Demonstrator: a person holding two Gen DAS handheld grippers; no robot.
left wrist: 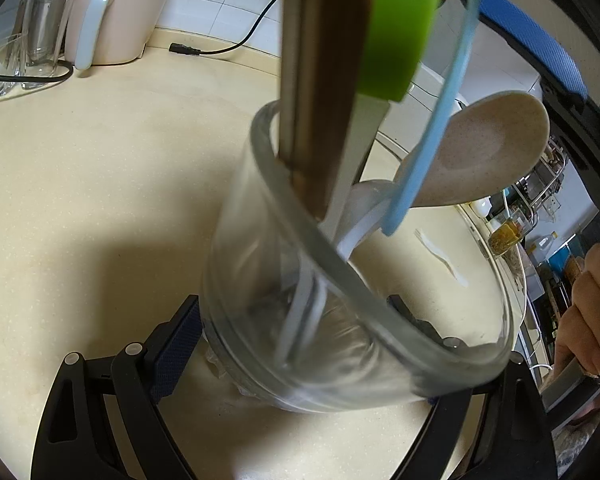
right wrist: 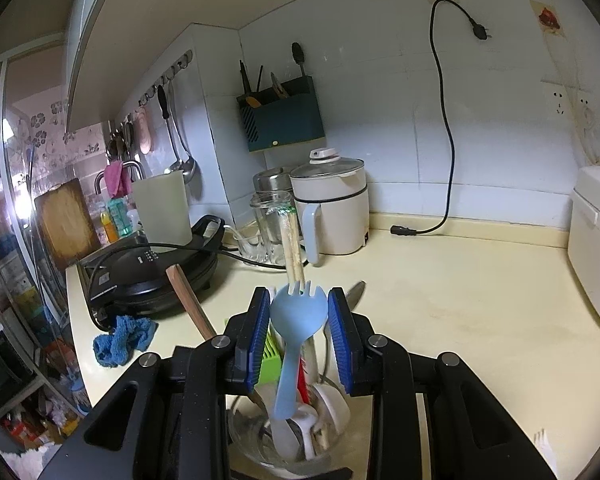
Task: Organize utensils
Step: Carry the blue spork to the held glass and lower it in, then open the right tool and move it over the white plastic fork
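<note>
We're in a home kitchen: a cream tabletop (right wrist: 479, 300) runs along white wall tiles, with an electric pot (right wrist: 333, 204), a black griddle (right wrist: 160, 268) and a rice cooker (right wrist: 595, 240) parked on it. Ladles (right wrist: 178, 132) hang off a rail of hooks, a blue holder (right wrist: 282, 120) on the wall carries cooking tools, and a worn chopping board (right wrist: 66, 220) leans beside dish-soap bottles (right wrist: 114, 218) at the far left.

Pale blue spork (right wrist: 296, 320), green comb (right wrist: 271, 360)
</note>
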